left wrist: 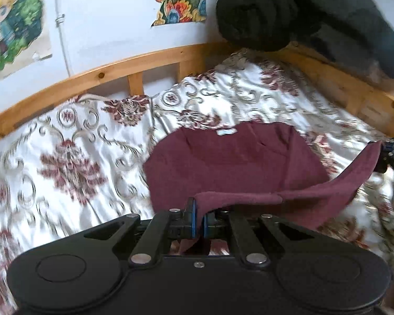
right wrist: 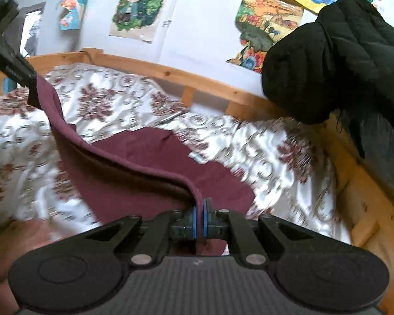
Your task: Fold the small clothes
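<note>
A small maroon garment (left wrist: 231,157) lies on the patterned bedspread (left wrist: 73,162), its far part flat with a white label at the neck. My left gripper (left wrist: 199,219) is shut on one corner of its near hem. My right gripper (right wrist: 201,218) is shut on the other corner. The hem (right wrist: 123,162) hangs lifted in a sagging line between the two. In the right wrist view the left gripper (right wrist: 32,92) shows at the upper left with cloth in it. In the left wrist view the right gripper (left wrist: 391,152) sits at the right edge, holding the hem.
A wooden bed rail (left wrist: 113,73) runs along the far side and the right side (right wrist: 354,183). A bulky black coat (right wrist: 341,57) hangs over the right corner. Paper pictures (right wrist: 136,2) are stuck on the white wall. A hand (right wrist: 10,249) shows at lower left.
</note>
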`<state>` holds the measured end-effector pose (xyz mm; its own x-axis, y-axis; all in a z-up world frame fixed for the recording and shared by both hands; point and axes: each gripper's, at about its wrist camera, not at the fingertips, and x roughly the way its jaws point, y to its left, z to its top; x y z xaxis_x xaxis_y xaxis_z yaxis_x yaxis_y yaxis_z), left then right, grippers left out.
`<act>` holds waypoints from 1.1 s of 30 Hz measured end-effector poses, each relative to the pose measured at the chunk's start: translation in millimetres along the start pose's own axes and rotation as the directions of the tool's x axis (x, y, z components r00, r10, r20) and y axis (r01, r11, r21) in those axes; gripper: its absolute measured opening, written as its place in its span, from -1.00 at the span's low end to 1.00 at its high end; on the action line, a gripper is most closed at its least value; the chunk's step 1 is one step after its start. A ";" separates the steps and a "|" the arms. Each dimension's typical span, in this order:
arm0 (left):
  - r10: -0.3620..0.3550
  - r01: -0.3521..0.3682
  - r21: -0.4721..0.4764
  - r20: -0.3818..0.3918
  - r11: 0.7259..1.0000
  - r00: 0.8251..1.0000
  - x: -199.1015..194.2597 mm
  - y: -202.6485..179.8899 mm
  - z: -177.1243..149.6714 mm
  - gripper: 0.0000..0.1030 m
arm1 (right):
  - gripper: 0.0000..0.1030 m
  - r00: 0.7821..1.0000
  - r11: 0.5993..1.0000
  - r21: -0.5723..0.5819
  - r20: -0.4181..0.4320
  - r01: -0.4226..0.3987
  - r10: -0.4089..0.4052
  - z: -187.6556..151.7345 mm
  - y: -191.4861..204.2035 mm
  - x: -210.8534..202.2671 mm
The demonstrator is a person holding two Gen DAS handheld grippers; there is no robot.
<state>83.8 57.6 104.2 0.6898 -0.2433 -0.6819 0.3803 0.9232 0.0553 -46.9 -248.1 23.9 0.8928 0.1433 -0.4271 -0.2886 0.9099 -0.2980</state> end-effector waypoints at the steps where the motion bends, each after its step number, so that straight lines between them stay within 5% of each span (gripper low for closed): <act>1: 0.008 -0.008 -0.001 -0.012 1.000 1.000 9.7 3.2 10.6 -0.90 | -0.89 1.000 1.000 -0.001 0.001 0.008 -0.008 3.6 -6.8 13.6; 9: 0.020 -0.035 -0.121 -0.128 0.992 0.992 113.5 34.8 74.9 -0.90 | -0.89 0.999 0.999 0.025 -0.016 0.035 -0.034 20.4 -41.9 121.6; 23: 0.048 -0.083 -0.179 -0.191 0.980 0.980 258.4 65.9 101.5 -0.86 | -0.88 0.989 0.998 0.034 -0.141 0.060 -0.055 18.3 -67.0 257.8; 26: 0.036 -0.080 -0.203 -0.212 0.976 0.977 273.6 65.2 100.9 -0.79 | -0.60 0.982 0.991 0.112 -0.181 0.080 -0.058 11.2 -76.0 269.3; 29: 0.011 -0.070 -0.254 -0.227 0.965 0.974 279.5 69.4 93.2 -0.49 | -0.14 0.982 0.985 0.153 -0.180 0.086 -0.058 6.4 -80.1 265.9; 33: -0.006 -0.055 -0.324 -0.185 0.945 0.983 266.1 81.7 83.6 0.43 | 0.33 0.985 0.983 0.165 -0.167 0.079 -0.052 4.9 -82.9 253.5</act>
<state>349.9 43.4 -11.8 0.5612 -0.1899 -0.8056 0.1218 0.9817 -0.1466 205.0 -285.3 -55.5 0.8360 0.0291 -0.5480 -0.1558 0.9701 -0.1862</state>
